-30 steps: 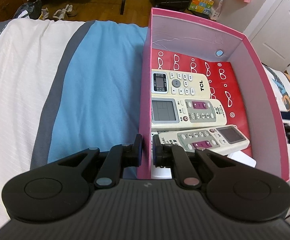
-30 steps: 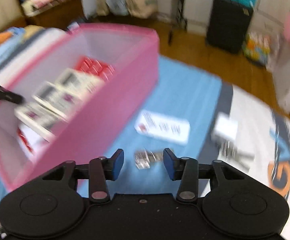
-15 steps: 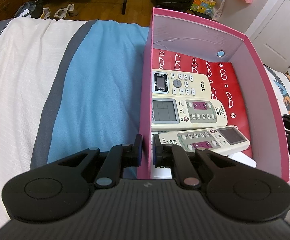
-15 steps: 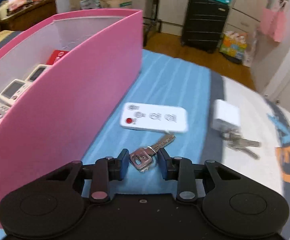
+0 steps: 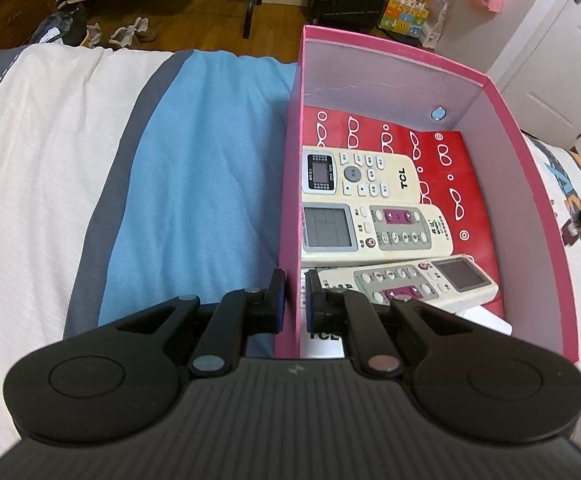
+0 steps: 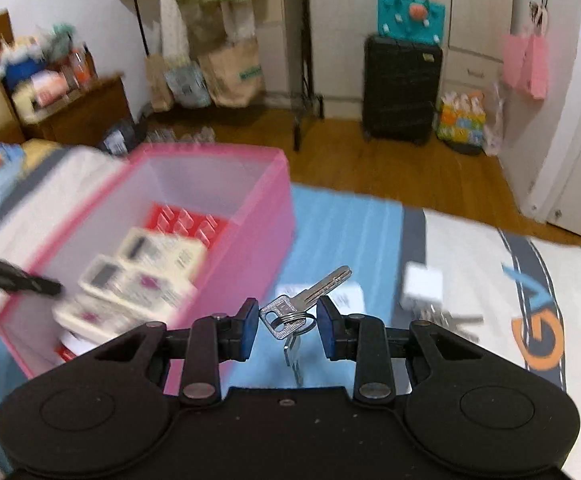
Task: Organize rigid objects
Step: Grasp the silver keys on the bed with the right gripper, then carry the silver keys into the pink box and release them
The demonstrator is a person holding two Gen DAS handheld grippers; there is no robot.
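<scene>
The setting is a bedroom with a wooden floor; the work surface is a bed (image 5: 210, 184) covered in white, grey and blue striped fabric. One black suitcase (image 6: 402, 88) stands against the far wall.

One pink box (image 5: 530, 184) sits on the bed, open at the top. Its floor carries a red sheet printed with white glasses. Inside lie three cream remotes side by side: one marked TCL (image 5: 358, 176) farthest in, a second (image 5: 374, 230) touching it, and a third (image 5: 410, 282) nearest, tilted. A white item sits partly under the third remote; what it is cannot be told.

The left hand-held gripper (image 5: 295, 300) is clenched on the near left wall of the pink box, one finger outside and one inside.

The right hand-held gripper (image 6: 288, 328) holds a key bunch (image 6: 290, 312) above the bed, just beside the box. The ring is pinched between its fingers. Two keys are countable: one points up and away, one hangs down.

On the bed beyond lie one flat white remote (image 6: 350, 294), mostly hidden behind the key, and one white block (image 6: 422, 286) with further keys, blurred and uncountable.
</scene>
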